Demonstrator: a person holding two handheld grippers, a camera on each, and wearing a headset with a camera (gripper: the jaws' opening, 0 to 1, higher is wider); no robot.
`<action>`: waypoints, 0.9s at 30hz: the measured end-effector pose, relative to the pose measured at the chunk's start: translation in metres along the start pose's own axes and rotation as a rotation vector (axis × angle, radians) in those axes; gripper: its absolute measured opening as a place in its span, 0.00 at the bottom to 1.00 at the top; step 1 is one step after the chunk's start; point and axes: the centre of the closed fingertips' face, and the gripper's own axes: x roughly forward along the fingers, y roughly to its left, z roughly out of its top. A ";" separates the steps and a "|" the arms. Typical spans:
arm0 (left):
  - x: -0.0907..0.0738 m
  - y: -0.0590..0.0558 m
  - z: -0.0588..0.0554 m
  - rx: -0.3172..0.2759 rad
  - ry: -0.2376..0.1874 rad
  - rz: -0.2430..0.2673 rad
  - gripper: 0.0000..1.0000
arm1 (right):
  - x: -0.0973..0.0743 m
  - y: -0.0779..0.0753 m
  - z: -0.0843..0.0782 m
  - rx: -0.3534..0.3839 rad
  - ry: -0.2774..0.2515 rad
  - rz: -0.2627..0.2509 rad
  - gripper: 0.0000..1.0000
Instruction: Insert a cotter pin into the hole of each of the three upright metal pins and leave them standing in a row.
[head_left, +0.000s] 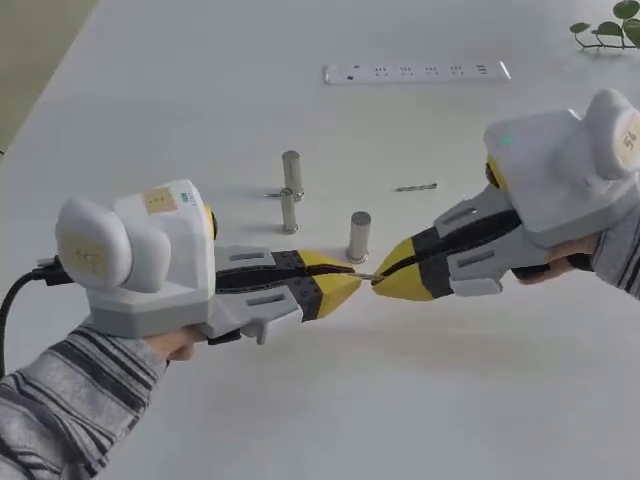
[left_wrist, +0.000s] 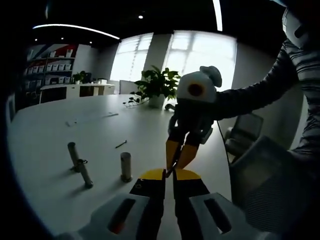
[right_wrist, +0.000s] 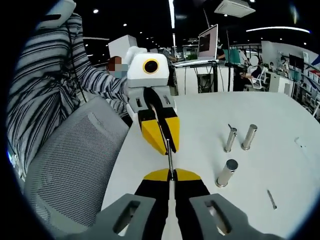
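Note:
Three upright metal pins stand on the white table: a far pin (head_left: 291, 172), a middle pin (head_left: 288, 212) and a nearer, thicker pin (head_left: 360, 237). A cotter pin (head_left: 273, 194) sticks out sideways at the middle pin. In front of the thick pin my left gripper (head_left: 352, 280) and right gripper (head_left: 380, 281) meet tip to tip above the table. A thin cotter pin (right_wrist: 170, 157) spans the gap between them. My right gripper (right_wrist: 170, 173) is shut on one end, and my left gripper (left_wrist: 169, 173) is shut at the other. The three pins (right_wrist: 226, 172) stand right of the jaws in the right gripper view.
A loose cotter pin (head_left: 415, 187) lies on the table right of the metal pins. A white power strip (head_left: 416, 72) lies at the far edge, and plant leaves (head_left: 610, 30) show at the top right. An office chair (right_wrist: 70, 165) stands beside the table.

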 end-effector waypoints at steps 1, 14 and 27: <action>0.001 0.001 0.000 0.003 0.000 0.007 0.03 | 0.000 -0.001 0.000 -0.013 0.010 -0.005 0.00; 0.008 0.025 -0.002 0.034 -0.011 0.121 0.19 | -0.010 -0.026 -0.013 -0.060 0.070 -0.082 0.00; 0.031 0.052 -0.011 0.106 0.018 0.289 0.26 | -0.029 -0.066 -0.031 -0.045 0.089 -0.151 0.00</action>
